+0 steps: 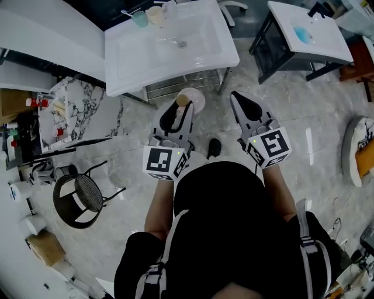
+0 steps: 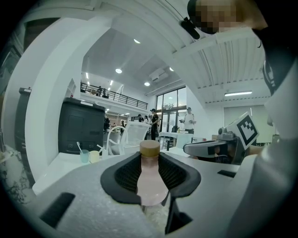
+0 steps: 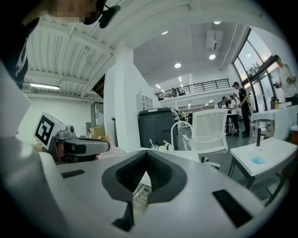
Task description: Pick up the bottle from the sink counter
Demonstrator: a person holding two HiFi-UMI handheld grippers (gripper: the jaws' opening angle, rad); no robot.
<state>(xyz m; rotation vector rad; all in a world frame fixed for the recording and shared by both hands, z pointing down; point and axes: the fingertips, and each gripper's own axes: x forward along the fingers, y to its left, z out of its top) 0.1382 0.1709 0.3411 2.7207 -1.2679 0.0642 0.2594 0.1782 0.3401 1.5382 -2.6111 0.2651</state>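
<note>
A black wire-seat stool (image 1: pixel 78 200) stands at far left, below a marble-patterned top (image 1: pixel 79 108). At centre, a white sink bench (image 1: pixel 131 58) carries a teal cup (image 1: pixel 140 18) and a cream cup (image 1: pixel 155 15) by its back edge. Just in front of the bench, the person's left gripper (image 1: pixel 182 106) is clamped on a pale pink bottle (image 1: pixel 196 100) with a tan cap. The bottle sits cap-up between the black ribbed pads and is held clear of the bench top. Beside it, the right gripper (image 1: pixel 236 98) holds nothing, its jaws closed together at the tips. Further right stands a second white sink (image 1: pixel 330 44) on a dark frame, with a blue patch in its basin.
</note>
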